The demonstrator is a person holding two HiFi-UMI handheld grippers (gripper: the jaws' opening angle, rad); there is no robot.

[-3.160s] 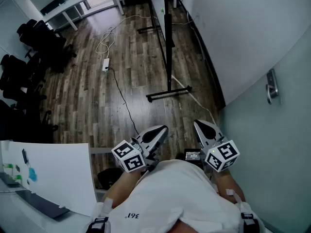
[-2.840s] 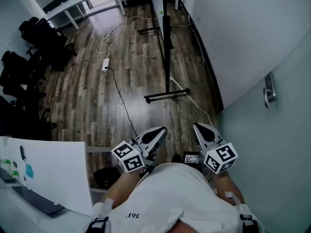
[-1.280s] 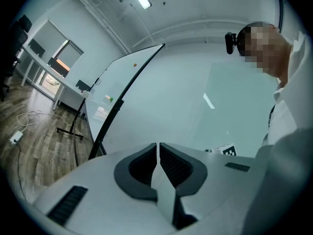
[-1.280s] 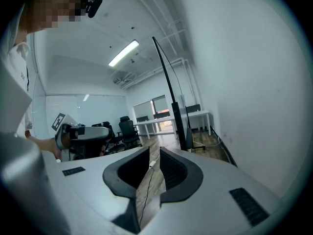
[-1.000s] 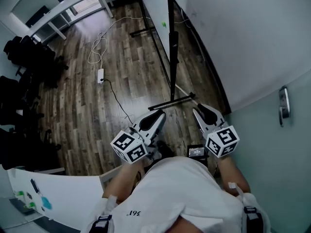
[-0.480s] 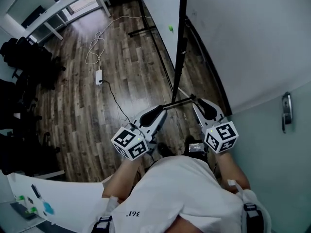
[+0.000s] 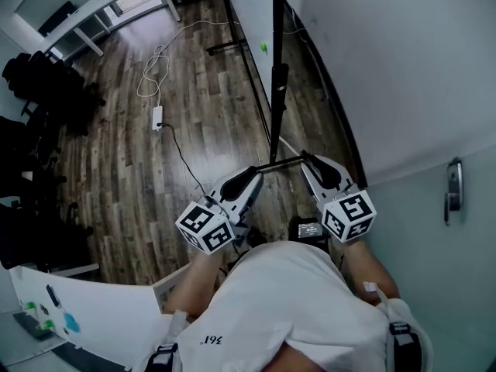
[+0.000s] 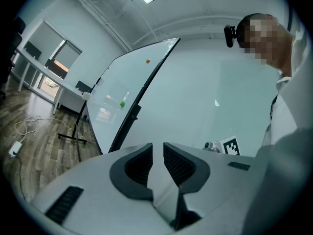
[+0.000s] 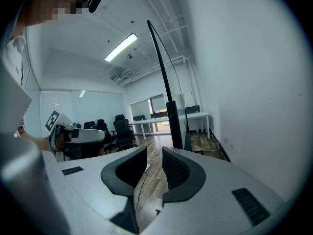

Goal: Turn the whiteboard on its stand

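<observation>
The whiteboard point(image 7: 252, 14) stands edge-on just beyond both grippers, close to the right wall, with its black frame edge point(image 7: 277, 22) nearest. It looks like a broad, stiff panel, probably light but free to swing on its pivots, and its face is slick, so the frame edge is the sensible hold. The left gripper point(image 8: 157, 153) has just been opening; its jaws are slightly apart with nothing between them. The right gripper point(image 9: 154, 156) is likewise a little apart, empty and touching nothing.

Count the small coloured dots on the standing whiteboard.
2. A green dot sits low on the whiteboard's face; an orange dot sits higher, near its top edge. Both show in the left gripper view; others may be hidden.
</observation>
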